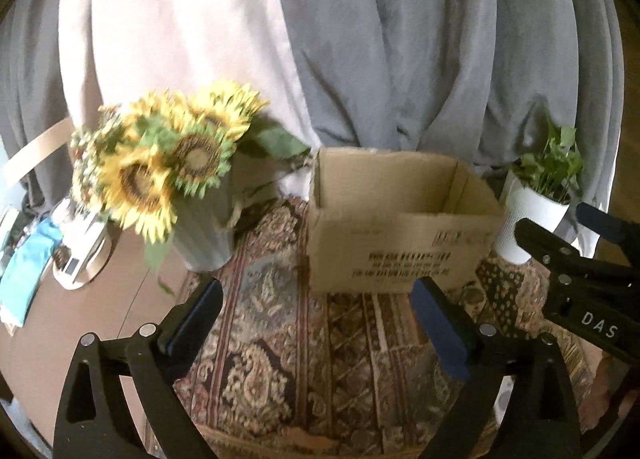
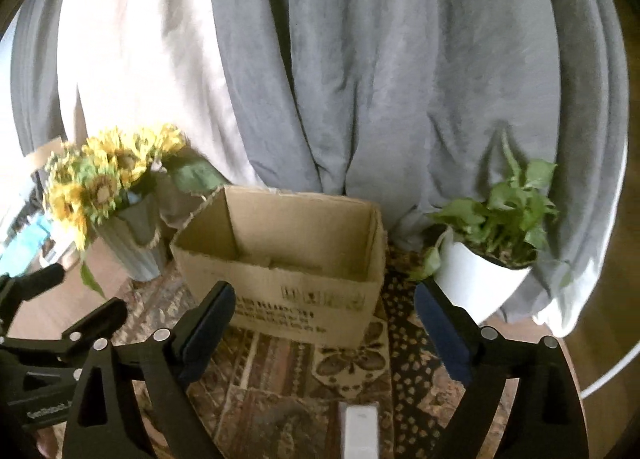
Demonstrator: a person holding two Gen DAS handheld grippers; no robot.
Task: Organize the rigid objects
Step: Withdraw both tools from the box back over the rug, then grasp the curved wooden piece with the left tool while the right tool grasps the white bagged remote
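Both grippers empty and spread, facing the open cardboard box (image 1: 396, 227).

The left gripper (image 1: 316, 323) and the right gripper (image 2: 324, 323) each hold their fingers wide apart with nothing between them. The box sits straight ahead on the patterned cloth (image 1: 280, 359) of the worktop, its mouth up, between the sunflower vase (image 1: 204, 231) and the white plant pot (image 2: 476, 283). The only loose rigid piece in sight is a pale oblong object (image 2: 359, 429), blurred, lying just below the right fingers with its long axis pointing toward the box. By this view the right gripper is the nearer one to it; the left wrist view does not show it.
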